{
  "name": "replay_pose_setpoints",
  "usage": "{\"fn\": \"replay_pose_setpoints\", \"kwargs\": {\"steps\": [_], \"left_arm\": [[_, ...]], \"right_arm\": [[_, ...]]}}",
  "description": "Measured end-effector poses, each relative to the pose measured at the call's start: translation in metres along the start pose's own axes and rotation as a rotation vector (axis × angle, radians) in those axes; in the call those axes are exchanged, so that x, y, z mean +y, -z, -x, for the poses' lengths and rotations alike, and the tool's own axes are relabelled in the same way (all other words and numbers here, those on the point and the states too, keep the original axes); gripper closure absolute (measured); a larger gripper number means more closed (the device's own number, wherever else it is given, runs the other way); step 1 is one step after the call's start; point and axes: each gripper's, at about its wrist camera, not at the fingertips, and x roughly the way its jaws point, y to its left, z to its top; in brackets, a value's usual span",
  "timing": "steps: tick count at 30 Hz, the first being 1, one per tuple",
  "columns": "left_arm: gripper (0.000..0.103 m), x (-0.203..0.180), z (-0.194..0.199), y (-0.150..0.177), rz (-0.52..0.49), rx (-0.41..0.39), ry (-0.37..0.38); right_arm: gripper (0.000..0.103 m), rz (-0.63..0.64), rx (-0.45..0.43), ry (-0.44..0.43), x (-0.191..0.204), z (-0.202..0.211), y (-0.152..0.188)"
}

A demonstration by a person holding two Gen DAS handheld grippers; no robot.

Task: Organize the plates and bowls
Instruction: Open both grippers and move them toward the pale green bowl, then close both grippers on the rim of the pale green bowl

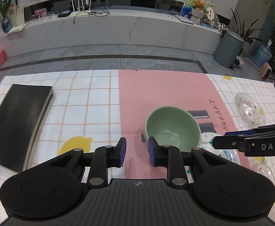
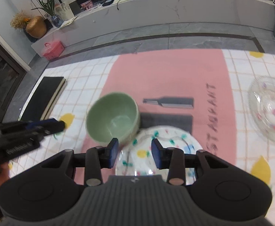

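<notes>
A living room with grey floor tiles and a long pale marble ledge along the far wall surrounds a bench covered by a checked tablecloth [image 1: 92,94] with a pink centre panel and lemon prints. At the far left of the cloth lies a black book [image 1: 18,120], flat and well apart from the dishes. Next comes the left hand-held gripper [image 1: 137,151], its blue-padded jaws parted with nothing between them, poised above the pink panel just beside the near-left rim of the green bowl [image 1: 172,128]. The bowl stands upright and empty on the pink panel, touching or just beside the patterned plate [image 2: 167,150] to its right; which of the two cannot be told. The right hand-held gripper [image 2: 134,153] hovers over that plate's near edge, jaws likewise apart and gripping nothing. Printed on the cloth beyond the plate is a dark bottle picture [image 2: 168,102]. At the far right, a clear glass dish [image 2: 269,109] with small coloured dots sits well apart on the checked part.
</notes>
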Motion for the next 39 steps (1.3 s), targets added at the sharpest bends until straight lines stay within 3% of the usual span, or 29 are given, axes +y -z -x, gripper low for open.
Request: {"fn": "replay_pose_setpoints", "kwargs": {"steps": [4,17,24,31,39], "left_arm": [[0.07,-0.003,-0.018,-0.009,0.002,0.024,0.004],[0.07,-0.014,-0.062,-0.018,0.045,0.11,-0.019],[0.091,-0.019,-0.074,-0.015,0.029,0.147,-0.063],[0.095,-0.02,-0.066,-0.017,0.026,0.142,-0.053],[0.096,-0.03,-0.028,-0.022,0.012,0.094,-0.061]], "right_arm": [[0.065,0.001,0.026,-0.009,0.006,-0.02,-0.014],[0.083,-0.057,0.084,0.036,-0.001,-0.056,-0.02],[0.09,-0.114,0.092,-0.003,-0.009,-0.063,-0.019],[0.093,-0.135,0.099,0.016,-0.008,-0.061,-0.017],[0.096,-0.175,0.088,-0.012,-0.004,-0.031,-0.015]]}}
